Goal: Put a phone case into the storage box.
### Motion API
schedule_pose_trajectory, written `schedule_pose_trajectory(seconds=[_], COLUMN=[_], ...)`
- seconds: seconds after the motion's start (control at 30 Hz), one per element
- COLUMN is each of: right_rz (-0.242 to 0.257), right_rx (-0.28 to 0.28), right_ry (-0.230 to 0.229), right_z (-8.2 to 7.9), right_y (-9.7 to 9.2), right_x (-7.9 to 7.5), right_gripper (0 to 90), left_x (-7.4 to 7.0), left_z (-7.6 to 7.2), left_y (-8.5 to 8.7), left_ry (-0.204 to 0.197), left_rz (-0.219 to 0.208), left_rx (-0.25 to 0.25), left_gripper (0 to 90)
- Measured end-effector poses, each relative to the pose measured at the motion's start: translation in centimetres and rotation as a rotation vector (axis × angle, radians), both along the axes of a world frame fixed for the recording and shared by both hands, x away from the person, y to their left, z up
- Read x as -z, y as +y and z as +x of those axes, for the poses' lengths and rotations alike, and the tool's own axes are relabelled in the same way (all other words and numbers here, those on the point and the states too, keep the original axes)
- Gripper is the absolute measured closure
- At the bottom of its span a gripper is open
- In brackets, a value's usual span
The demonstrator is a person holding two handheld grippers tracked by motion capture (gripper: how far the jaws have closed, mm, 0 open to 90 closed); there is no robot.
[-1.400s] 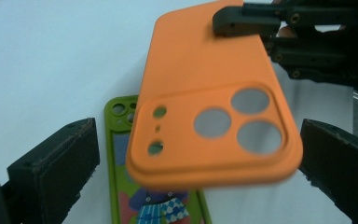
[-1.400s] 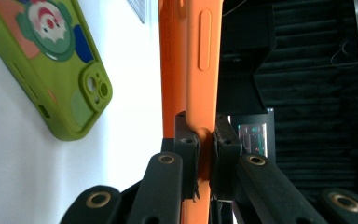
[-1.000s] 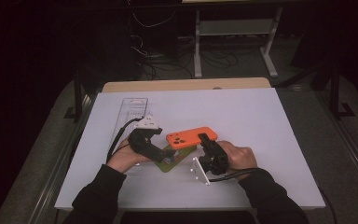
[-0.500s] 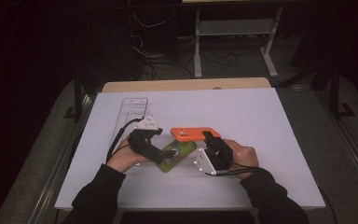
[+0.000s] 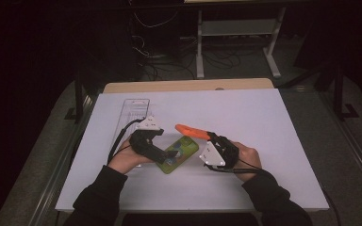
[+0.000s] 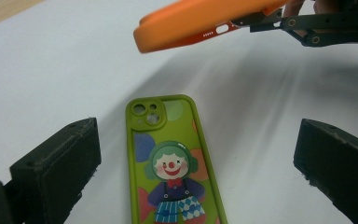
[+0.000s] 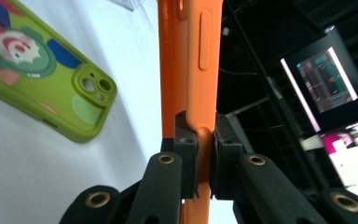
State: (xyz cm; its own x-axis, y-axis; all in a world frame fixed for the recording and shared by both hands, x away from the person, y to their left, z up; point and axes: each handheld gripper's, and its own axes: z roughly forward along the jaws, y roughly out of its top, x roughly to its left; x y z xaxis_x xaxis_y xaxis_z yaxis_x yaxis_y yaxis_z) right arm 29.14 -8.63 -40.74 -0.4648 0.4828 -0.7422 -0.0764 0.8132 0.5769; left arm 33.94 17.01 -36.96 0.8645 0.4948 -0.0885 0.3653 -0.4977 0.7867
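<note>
Orange phone case (image 5: 188, 130) lifted since earlier frame, tilted, clamped in right fingers (image 7: 199, 140); left fingers (image 6: 60, 158) apart, straddling green phone case (image 6: 172, 163).

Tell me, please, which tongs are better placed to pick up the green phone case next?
Probably the left tongs: their jaws stand open on either side of the green phone case lying on the table. The right tongs are already clamped on the orange phone case.

Orange phone case (image 5: 192, 131), plain, lifted off the white table, tilted, one edge pinched, side button cutouts visible (image 7: 193, 56). Green phone case (image 5: 176, 153) with clown cartoon lies flat on the table, back side up, camera cutout at one end (image 6: 170, 154), below the orange one.
</note>
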Motion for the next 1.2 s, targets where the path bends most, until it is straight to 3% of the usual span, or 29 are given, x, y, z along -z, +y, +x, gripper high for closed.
schedule_pose_trajectory(seconds=[0.07,0.13,0.33,0.57,0.73,0.87,1.0,1.1,1.2], right_rz=[0.03,0.09,0.147,0.331,0.434,0.483,0.577,0.682,0.724], right_rx=[0.005,0.026,0.033,0.087,0.107,0.115,0.114,0.147,0.157], right_ry=[0.021,0.058,0.121,0.262,0.354,0.401,0.464,0.547,0.564], right_z=[0.1,0.2,0.7,1.1,1.4,1.7,2.3,2.5,2.6], right_y=[-0.2,-0.3,-0.9,-1.3,-1.8,-2.3,-3.0,-3.3,-3.5], right_x=[-0.2,-0.3,-0.7,-1.1,-1.4,-1.5,-1.5,-1.4,-1.3], right_gripper=[81.7,81.7,81.6,81.5,81.5,81.5,81.5,81.5,81.5], left_x=[0.0,0.0,0.1,0.2,0.2,0.3,0.3,0.2,0.1], left_z=[0.0,0.0,0.0,0.0,0.1,0.0,0.0,-0.1,0.0], left_y=[0.0,0.0,-0.1,-0.2,-0.3,-0.6,-0.7,-0.8,-0.8], left_ry=[-0.004,-0.001,0.0,-0.001,-0.011,-0.009,-0.023,-0.004,0.008], left_rz=[-0.003,-0.007,-0.004,0.011,0.027,0.024,0.023,-0.002,-0.029], left_rx=[-0.002,-0.003,-0.02,-0.017,-0.011,-0.024,-0.024,-0.045,-0.054], left_gripper=[3.8,3.9,1.8,0.0,0.0,0.0,0.0,0.0,0.0])
